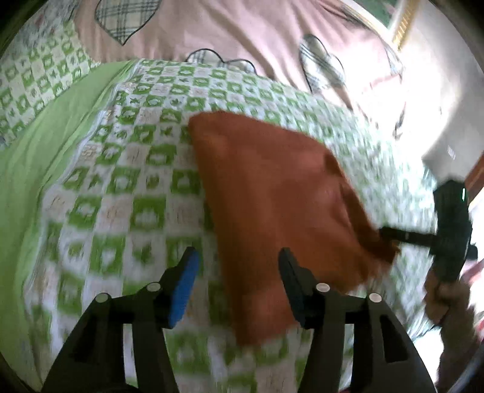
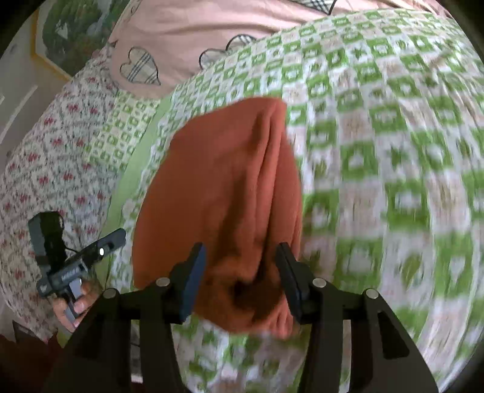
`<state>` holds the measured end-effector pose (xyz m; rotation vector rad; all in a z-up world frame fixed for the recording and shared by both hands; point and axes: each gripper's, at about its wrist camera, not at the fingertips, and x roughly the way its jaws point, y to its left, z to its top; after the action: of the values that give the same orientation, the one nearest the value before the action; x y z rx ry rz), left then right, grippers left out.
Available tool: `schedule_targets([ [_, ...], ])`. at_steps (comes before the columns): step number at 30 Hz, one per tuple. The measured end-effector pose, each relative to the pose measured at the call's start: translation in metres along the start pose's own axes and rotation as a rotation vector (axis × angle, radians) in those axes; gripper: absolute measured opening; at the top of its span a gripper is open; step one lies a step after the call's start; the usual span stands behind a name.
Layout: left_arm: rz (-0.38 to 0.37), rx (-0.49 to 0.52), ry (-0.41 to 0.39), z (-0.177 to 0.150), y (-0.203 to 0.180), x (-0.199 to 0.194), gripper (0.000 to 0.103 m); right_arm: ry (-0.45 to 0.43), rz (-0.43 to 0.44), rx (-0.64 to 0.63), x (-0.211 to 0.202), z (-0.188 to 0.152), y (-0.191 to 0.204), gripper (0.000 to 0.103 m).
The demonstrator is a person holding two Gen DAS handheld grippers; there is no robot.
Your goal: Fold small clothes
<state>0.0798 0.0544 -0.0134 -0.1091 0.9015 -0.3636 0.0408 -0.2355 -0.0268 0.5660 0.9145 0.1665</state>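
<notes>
Both your left tongs (image 1: 239,284) and right tongs (image 2: 240,279) gape wide, holding nothing. The orange garment (image 2: 224,187) lies partly folded mid-bed; next, grip its near edge and fold again.

Both cams ride on the grippers, looking fwd along the fingers and down at the bed, close in. Left wrist cam sits over the left gripper (image 1: 239,272), facing the orange cloth (image 1: 272,193) from its left edge, w/ the right gripper (image 1: 384,231) at frame right. Right wrist cam looks over the right gripper (image 2: 240,266) straight onto the cloth (image 2: 220,187), left gripper (image 2: 121,234) at frame left. Shared: cloth, green check quilt (image 1: 136,169) (image 2: 378,136), pink blanket (image 1: 227,30) (image 2: 187,27).
</notes>
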Motion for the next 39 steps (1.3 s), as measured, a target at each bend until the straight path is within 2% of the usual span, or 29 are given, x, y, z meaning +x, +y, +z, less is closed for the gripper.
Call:
schedule_targets([
  [4, 0.029, 0.089, 0.008, -0.035, -0.025, -0.004, 0.068, 0.021, -0.047, -0.033, 0.004, -0.006, 0.007, 0.049],
  [5, 0.046, 0.111, 0.016, -0.041, -0.030, -0.001, 0.068, 0.029, -0.057, -0.050, 0.006, -0.006, 0.010, 0.039],
  [6, 0.065, 0.134, 0.023, -0.046, -0.037, 0.002, 0.070, 0.041, -0.067, -0.081, 0.008, -0.006, 0.015, 0.020],
  [8, 0.099, 0.166, 0.024, -0.052, -0.046, 0.007, 0.071, 0.040, -0.068, -0.098, 0.007, -0.003, 0.022, 0.016],
  [10, 0.107, 0.184, 0.021, -0.056, -0.053, 0.011, 0.073, -0.005, 0.006, -0.075, -0.005, 0.005, 0.028, 0.012],
  [12, 0.104, 0.179, 0.019, -0.057, -0.058, 0.014, 0.077, -0.088, 0.132, -0.016, -0.028, 0.015, 0.029, 0.011],
  [14, 0.112, 0.172, 0.009, -0.055, -0.061, 0.016, 0.080, -0.155, 0.210, 0.022, -0.046, 0.023, 0.029, 0.010],
  [17, 0.155, 0.156, -0.001, -0.054, -0.062, 0.022, 0.081, -0.192, 0.262, 0.046, -0.055, 0.027, 0.031, 0.009],
  [18, 0.193, 0.153, -0.006, -0.053, -0.061, 0.024, 0.075, -0.193, 0.250, 0.039, -0.055, 0.026, 0.032, 0.009],
  [19, 0.216, 0.136, -0.012, -0.052, -0.055, 0.023, 0.060, -0.191, 0.240, 0.036, -0.054, 0.025, 0.031, 0.009],
  [20, 0.212, 0.115, -0.015, -0.051, -0.049, 0.021, 0.054, -0.188, 0.235, 0.040, -0.054, 0.024, 0.029, 0.009],
  [22, 0.219, 0.068, -0.029, -0.050, -0.033, 0.015, 0.031, -0.178, 0.231, 0.060, -0.049, 0.019, 0.022, 0.009],
  [25, 0.185, 0.010, -0.042, -0.052, -0.016, 0.005, 0.021, -0.158, 0.204, 0.073, -0.042, 0.011, 0.010, 0.009],
  [27, 0.171, 0.009, -0.038, -0.056, -0.016, 0.004, 0.014, -0.149, 0.093, 0.010, -0.036, 0.004, 0.009, 0.008],
  [31, 0.175, 0.006, 0.011, -0.065, -0.018, 0.017, 0.010, -0.057, -0.109, -0.025, -0.005, -0.019, -0.009, 0.008],
  [33, 0.157, -0.011, 0.024, -0.067, -0.015, 0.020, 0.010, -0.019, -0.179, -0.044, 0.009, -0.034, -0.017, 0.008],
  [37, 0.134, -0.006, 0.042, -0.067, -0.010, 0.020, 0.014, -0.014, -0.175, -0.033, 0.007, -0.041, -0.023, 0.010],
  [38, 0.125, 0.008, 0.053, -0.067, -0.011, 0.017, 0.015, -0.006, -0.180, -0.040, 0.005, -0.040, -0.021, 0.012],
  [39, 0.110, 0.026, 0.067, -0.069, -0.011, 0.014, 0.015, -0.002, -0.179, -0.035, -0.001, -0.040, -0.021, 0.020],
])
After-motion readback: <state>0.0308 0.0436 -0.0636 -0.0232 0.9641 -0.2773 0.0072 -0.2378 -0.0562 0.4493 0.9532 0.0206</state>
